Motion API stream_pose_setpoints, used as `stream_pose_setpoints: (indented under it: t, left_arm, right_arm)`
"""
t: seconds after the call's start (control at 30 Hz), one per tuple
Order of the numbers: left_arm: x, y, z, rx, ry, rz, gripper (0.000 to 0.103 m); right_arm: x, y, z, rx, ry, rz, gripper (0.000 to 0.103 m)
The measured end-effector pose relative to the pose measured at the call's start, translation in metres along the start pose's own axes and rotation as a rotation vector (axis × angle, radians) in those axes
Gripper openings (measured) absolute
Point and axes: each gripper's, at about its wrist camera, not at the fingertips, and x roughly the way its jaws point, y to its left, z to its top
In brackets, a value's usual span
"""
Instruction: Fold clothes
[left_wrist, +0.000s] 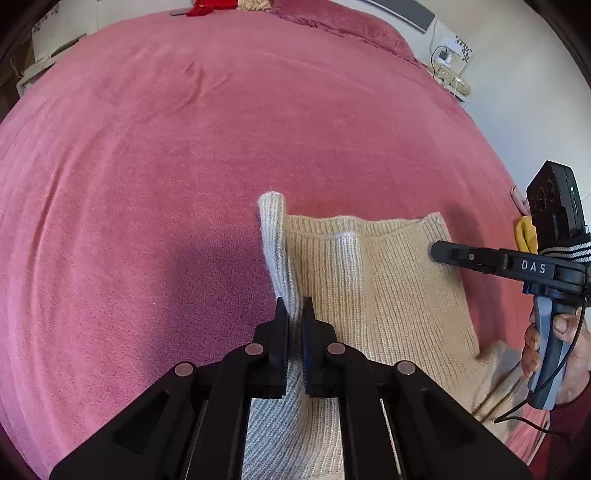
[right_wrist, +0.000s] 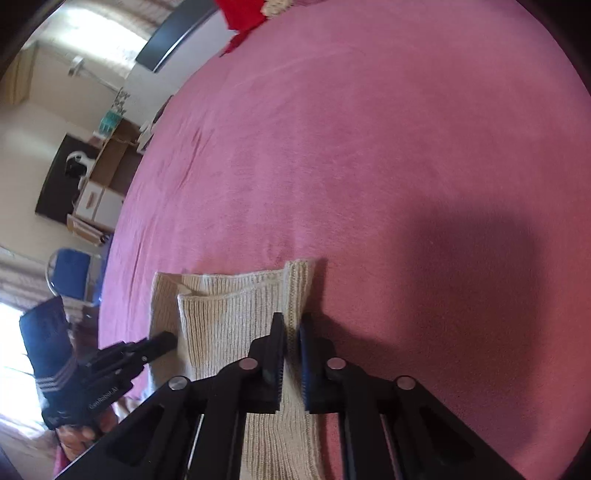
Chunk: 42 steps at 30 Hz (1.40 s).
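Observation:
A beige ribbed knit sweater (left_wrist: 399, 288) lies partly folded on the pink bedspread (left_wrist: 184, 166). My left gripper (left_wrist: 294, 310) is shut on its left edge, where a strip of knit stands up between the pads. In the right wrist view the same sweater (right_wrist: 229, 317) lies ahead, and my right gripper (right_wrist: 291, 325) is shut on its right edge. The right gripper (left_wrist: 439, 254) also shows from the side in the left wrist view, held by a hand (left_wrist: 565, 339). The left gripper (right_wrist: 162, 341) appears at the sweater's left edge in the right wrist view.
Red and cream clothes (left_wrist: 221, 5) lie at the far end of the bed. A yellow item (left_wrist: 526, 236) sits at the bed's right edge. A nightstand (left_wrist: 450, 79) stands by the wall, and shelves with boxes (right_wrist: 99, 192) and a blue chair (right_wrist: 72, 273) stand left of the bed.

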Motion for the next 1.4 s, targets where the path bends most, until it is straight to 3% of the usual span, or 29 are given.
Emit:
stream_pose_setpoints:
  t: [0.07, 0.2, 0.43, 0.67, 0.87, 1.1, 1.2, 1.23, 1.27, 1.4]
  left_arm:
    - [-0.004, 0.000, -0.003, 0.004, -0.019, 0.008, 0.004]
    - [-0.021, -0.002, -0.008, 0.007, -0.071, -0.008, 0.003]
    - [-0.058, -0.010, -0.025, 0.030, -0.161, -0.073, 0.003]
    - [-0.096, -0.010, -0.054, 0.050, -0.226, -0.126, 0.004]
    - [-0.118, -0.029, -0.072, 0.107, -0.273, -0.147, 0.004]
    - [-0.139, -0.039, -0.136, 0.168, -0.308, -0.126, 0.005]
    - [-0.137, -0.039, -0.163, 0.178, -0.278, -0.103, 0.020]
    - [-0.137, -0.035, -0.172, 0.157, -0.272, -0.112, 0.036]
    - [-0.137, -0.030, -0.181, 0.137, -0.266, -0.120, 0.049]
    - [-0.142, -0.009, -0.209, 0.060, -0.252, -0.147, 0.051]
  right_arm:
    - [0.000, 0.004, -0.002, -0.022, -0.009, -0.029, 0.006]
    - [-0.012, 0.009, -0.006, -0.043, -0.046, -0.010, 0.006]
    - [-0.033, 0.022, -0.013, -0.068, -0.067, 0.091, 0.006]
    - [-0.071, 0.038, -0.041, -0.105, -0.085, 0.217, 0.006]
    - [-0.108, 0.057, -0.080, -0.155, -0.095, 0.303, 0.006]
    - [-0.129, 0.047, -0.160, -0.190, -0.041, 0.342, 0.006]
    - [-0.125, 0.039, -0.195, -0.229, 0.004, 0.335, 0.015]
    - [-0.124, 0.032, -0.204, -0.207, 0.016, 0.364, 0.024]
    - [-0.123, 0.024, -0.213, -0.182, 0.028, 0.396, 0.024]
    - [-0.126, -0.001, -0.227, -0.091, 0.042, 0.437, 0.024]
